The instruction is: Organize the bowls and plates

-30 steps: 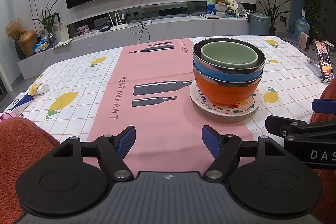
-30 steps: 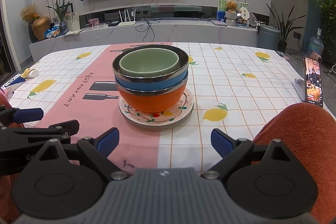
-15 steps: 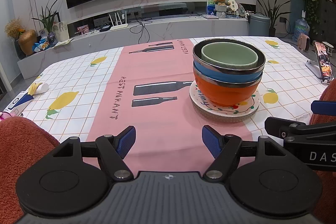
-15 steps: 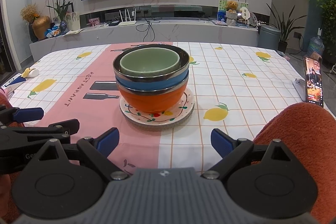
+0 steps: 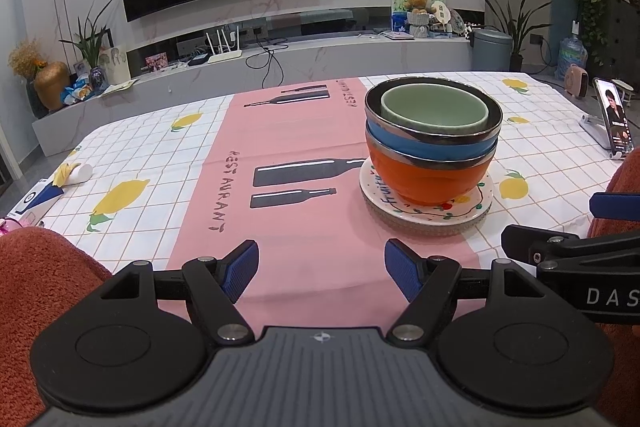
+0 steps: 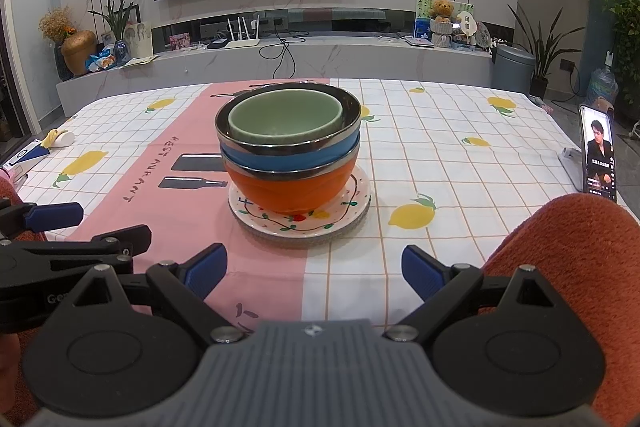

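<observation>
Three bowls are nested at the middle of the desk [image 6: 460,147]: a green bowl [image 6: 286,119] inside a blue bowl [image 6: 288,157] inside an orange bowl [image 6: 288,189]. They are carried by two stacked plates [image 6: 344,217]. One phone [image 6: 599,155] is propped at the right edge. The left tool [image 5: 320,269] and right tool [image 6: 314,269] are both held with jaws apart and empty, short of the stack.

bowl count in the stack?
3, nested on the plates: orange bowl at the bottom, blue bowl in it, green bowl on top. More could hide inside.
</observation>
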